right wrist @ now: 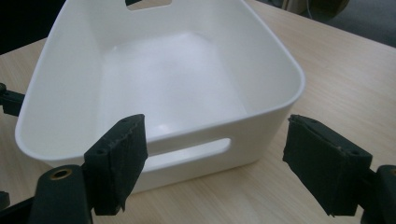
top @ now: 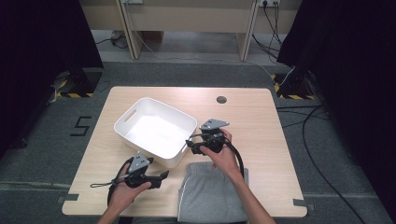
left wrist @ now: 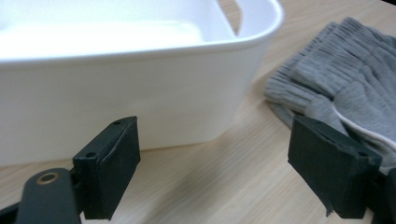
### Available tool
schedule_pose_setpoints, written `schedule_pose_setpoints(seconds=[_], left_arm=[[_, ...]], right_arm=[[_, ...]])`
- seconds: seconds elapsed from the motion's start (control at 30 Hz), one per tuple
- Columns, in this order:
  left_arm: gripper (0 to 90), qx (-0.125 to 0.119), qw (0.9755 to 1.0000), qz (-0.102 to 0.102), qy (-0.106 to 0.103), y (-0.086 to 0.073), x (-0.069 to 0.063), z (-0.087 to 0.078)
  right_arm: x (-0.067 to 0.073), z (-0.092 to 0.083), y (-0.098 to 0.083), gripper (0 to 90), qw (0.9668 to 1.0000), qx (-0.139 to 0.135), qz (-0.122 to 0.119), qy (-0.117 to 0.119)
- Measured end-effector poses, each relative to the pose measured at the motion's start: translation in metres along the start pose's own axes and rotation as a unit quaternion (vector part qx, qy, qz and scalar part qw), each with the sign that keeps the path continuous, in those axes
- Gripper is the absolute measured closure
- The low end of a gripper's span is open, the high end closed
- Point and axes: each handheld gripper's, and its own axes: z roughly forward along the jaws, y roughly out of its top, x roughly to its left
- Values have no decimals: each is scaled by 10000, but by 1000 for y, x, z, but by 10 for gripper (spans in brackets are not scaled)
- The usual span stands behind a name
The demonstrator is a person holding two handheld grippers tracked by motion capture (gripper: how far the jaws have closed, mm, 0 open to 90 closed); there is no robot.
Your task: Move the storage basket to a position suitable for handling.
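A pale wooden table [top: 261, 121] stands on grey carpet, with dark curtains at both sides and a light wall and trailing cables behind. Nearest the person, a folded pair of grey jogging trousers [top: 212, 193] lies at the table's front edge, partly under the right forearm. To its left, the left gripper [top: 163, 176] rests low over the wood, pointing toward the trousers, its jaws spread wide and empty; in the left gripper view the ribbed waistband [left wrist: 322, 51] lies just beyond the right-hand jaw, not touching it. A little farther in, the right gripper [top: 190, 145] hangs at the near right end of the white tub [top: 135, 140], jaws also spread with nothing between them, looking straight at the tub's slotted handle [right wrist: 191, 151]. The tub sits slanted near the table's middle, empty, and a small round hole [top: 221, 99] marks the far side of the tabletop. The work in hand looks like getting the trousers into the tub. To do it well, I would bring each gripper to one end of the folded bundle, pinch through all the layers at the waistband rather than the top layer alone, and lift evenly so the fold holds. The trouser legs run off the bottom of the high view, so their length and folding cannot be judged, and the glare inside the tub washes out its floor.
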Motion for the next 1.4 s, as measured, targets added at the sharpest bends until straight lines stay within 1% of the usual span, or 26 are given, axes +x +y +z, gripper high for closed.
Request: schedule_pose_setpoints(seconds=[0.07,0.13,0.17,0.2,0.3,0.37,0.4,0.43,0.47,0.5,0.57,0.73,0.8,0.83,0.87,0.93,0.97,1.0,1.07,1.1,1.13,1.17,1.23,1.27,1.3,1.4], left_arm=[[162,-29,9999,-103,86,-3,8,-4],[162,-59,9996,-192,184,-4,16,-8],[162,-66,9994,-235,251,-5,21,-9],[161,-80,9992,-275,285,-5,24,-10],[161,-128,9984,-382,406,-4,33,-12],[161,-136,9980,-427,449,-4,36,-13],[161,-136,9979,-430,455,-4,37,-13],[161,-135,9980,-420,463,-4,37,-13],[161,-120,9980,-400,466,-4,37,-14],[161,-121,9980,-401,464,-4,37,-14],[161,-141,9980,-417,460,-4,37,-13],[158,-145,9975,-455,524,-4,42,-11],[158,-198,9965,-540,606,-4,45,-13],[158,-199,9963,-554,629,-4,46,-14],[157,-229,9958,-583,664,-4,48,-15],[155,-273,9946,-664,754,-4,53,-18],[155,-321,9933,-762,811,-5,58,-20],[155,-345,9925,-796,860,-5,60,-21],[154,-368,9914,-826,945,-6,63,-22],[153,-365,9912,-821,969,-6,65,-22],[152,-367,9907,-835,1014,-6,66,-23],[153,-368,9903,-831,1051,-6,67,-23],[144,-356,9896,-851,1103,-7,71,-23],[146,-382,9893,-849,1122,-7,72,-22],[146,-401,9890,-856,1137,-7,73,-22],[146,-437,9885,-861,1161,-7,77,-18]], right_arm=[[1,6,1,220,9999,83,90,11],[1,12,1,167,9996,159,215,32],[0,13,1,166,9994,194,294,38],[-2,14,1,173,9990,203,386,88],[-3,13,1,215,9987,144,468,139],[-1,13,1,214,9967,39,698,406],[2,14,1,209,9962,28,746,460],[5,16,2,202,9967,44,699,415],[10,22,2,160,9976,164,608,283],[10,22,2,160,9976,164,608,283],[14,25,3,165,9985,236,489,86],[15,27,5,177,9984,294,473,-93],[14,31,6,159,9975,368,587,-157],[11,36,6,151,9970,390,650,-154],[10,37,6,158,9967,404,683,-170],[3,40,7,201,9969,359,651,-247],[1,41,7,210,9969,369,641,-266],[-4,43,7,220,9961,419,711,-303],[-8,45,6,226,9958,471,740,-265],[-11,45,7,246,9957,520,729,-249],[-13,46,7,290,9957,547,672,-313],[-16,47,7,305,9958,590,533,-444],[-23,47,8,337,9963,587,461,-431],[-29,47,8,353,9969,499,433,-418],[-31,46,8,354,9969,503,466,-398],[-38,45,10,375,9968,564,301,-481]])
